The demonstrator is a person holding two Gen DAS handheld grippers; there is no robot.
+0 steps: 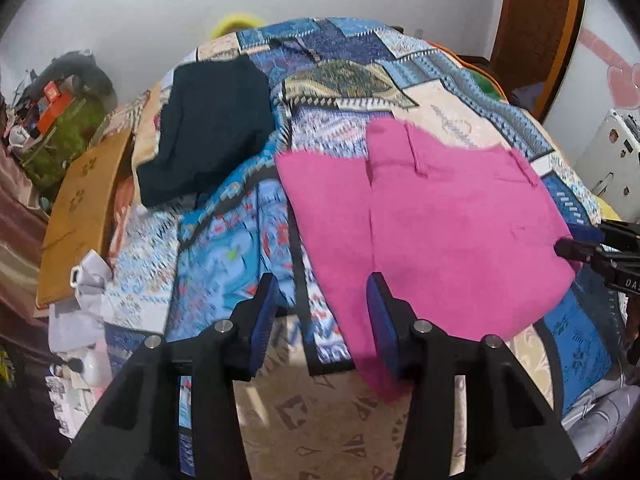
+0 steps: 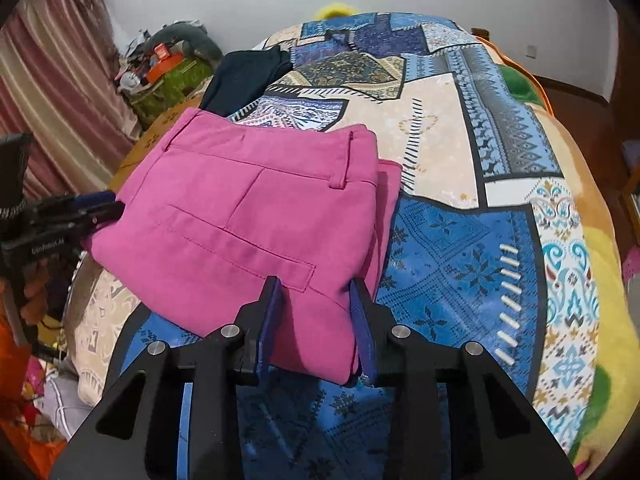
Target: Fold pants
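pants: pink pants [image 2: 240, 216] folded into a compact stack, waistband and belt loops on top, welt pocket facing up; also seen from the other side [image 1: 432, 220]
location: on the patchwork bedspread [image 2: 460, 240], toward its near edge; one bottom layer sticks out past the stack on the side away from the dark garment
progress: judged nearly done, layers stacked and fairly square; maybe one last fold or a tidy-up left
fabric: looks like woven twill, soft and light, holds a crease; should not be slippery, not fragile; stacked layers will slide on each other if pulled from one corner
grip spot: judged best at the folded edges, pinching all layers together, one gripper per side, so the stack moves as one
right gripper: right gripper [image 2: 316, 304] at the near edge of the pants, fingers apart with the fabric corner between the blue pads [image 2: 362, 320]; not clamped as far as visible
left gripper: left gripper [image 1: 324, 312] fingers spread wide, holding nothing; one pad overlaps the pants edge in view, contact cannot be told
risk: pinching top layer only would undo the fold
dark garment: navy folded garment [image 1: 212, 128] on the bedspread, well apart from the pants, far side
beyond bedspread: wooden board [image 1: 84, 208] at its edge past the dark garment; cluttered pile [image 2: 168, 68] by the wall
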